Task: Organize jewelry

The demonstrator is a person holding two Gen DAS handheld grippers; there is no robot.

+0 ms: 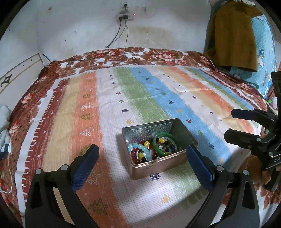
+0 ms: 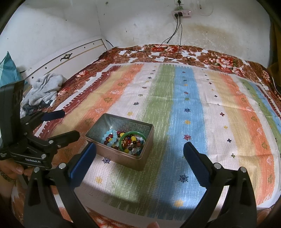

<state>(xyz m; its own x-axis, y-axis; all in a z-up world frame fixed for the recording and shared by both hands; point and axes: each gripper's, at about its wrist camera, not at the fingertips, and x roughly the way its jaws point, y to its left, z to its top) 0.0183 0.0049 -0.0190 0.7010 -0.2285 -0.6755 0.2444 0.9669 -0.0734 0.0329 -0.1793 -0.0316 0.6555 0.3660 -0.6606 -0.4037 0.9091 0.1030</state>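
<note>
I see the metal box [image 1: 159,149] sitting open on the striped cloth [image 1: 144,98] that covers the bed, and the jewelry is all inside it: a green bangle [image 1: 162,143] leaning at the right side over a heap of mixed beads, a pale blue bead bracelet [image 1: 140,149] to its left, and dark red and yellow beads between them. My left gripper [image 1: 142,164] hangs just in front of the box with its blue-padded fingers spread wide, one on each side of the near wall, gripping nothing. My right gripper [image 2: 139,162] is also spread wide and holds nothing; from its camera the box [image 2: 121,140] lies ahead and a little left, with the bangle [image 2: 132,141] and the blue bracelet [image 2: 109,137] plain to see. In that same view the left gripper [image 2: 70,124] shows at the left edge, and white lettering on its body reads "GenRobot.AI"; a smaller label beside it is too blurred to read. From the left camera the right gripper [image 1: 228,124] shows at the right edge with white letters "UA", cut off. A power strip [image 2: 182,13] hangs on the wall with two black cords running down onto the flowered bedspread [image 2: 210,57].
</note>
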